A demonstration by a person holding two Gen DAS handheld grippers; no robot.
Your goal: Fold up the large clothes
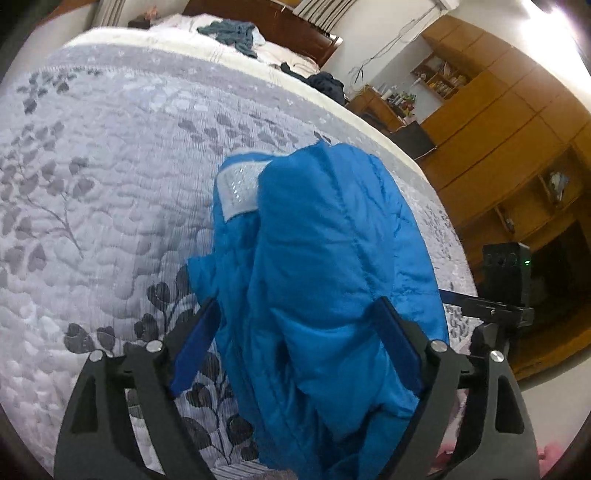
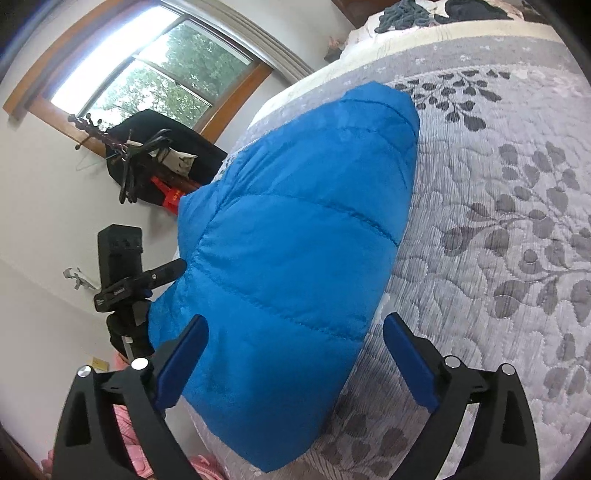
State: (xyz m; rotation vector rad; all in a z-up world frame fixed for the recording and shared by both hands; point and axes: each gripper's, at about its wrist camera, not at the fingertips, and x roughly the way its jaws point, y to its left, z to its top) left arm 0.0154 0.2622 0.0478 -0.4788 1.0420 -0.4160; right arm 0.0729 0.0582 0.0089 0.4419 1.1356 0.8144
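Blue quilted puffer jacket point(image 1: 325, 258), one item, bunched and partly folded, lying near the edge of a bed point(image 1: 110, 192) covered with a grey quilted spread bearing a leaf pattern. A white reflective patch point(image 1: 240, 190) shows on the jacket's far end in the left wrist view. Left gripper point(image 1: 295, 339): jaws spread, blue pads on either side of a thick mound of jacket fabric that fills the gap between them; whether the pads press it cannot be told. Right gripper point(image 2: 295, 354): jaws spread wide, the left pad overlapping the jacket's near edge in the view, the right pad clear of it over the bedspread. The other gripper's black body point(image 2: 122, 273) shows at the far side of the jacket in the right wrist view. Dark teal and navy clothes point(image 1: 236, 33) heaped at the head of the bed. Wooden cabinets and shelves point(image 1: 517, 122) beyond the bed; window point(image 2: 155, 62) and a laden coat rack point(image 2: 147, 162) on the opposite side.
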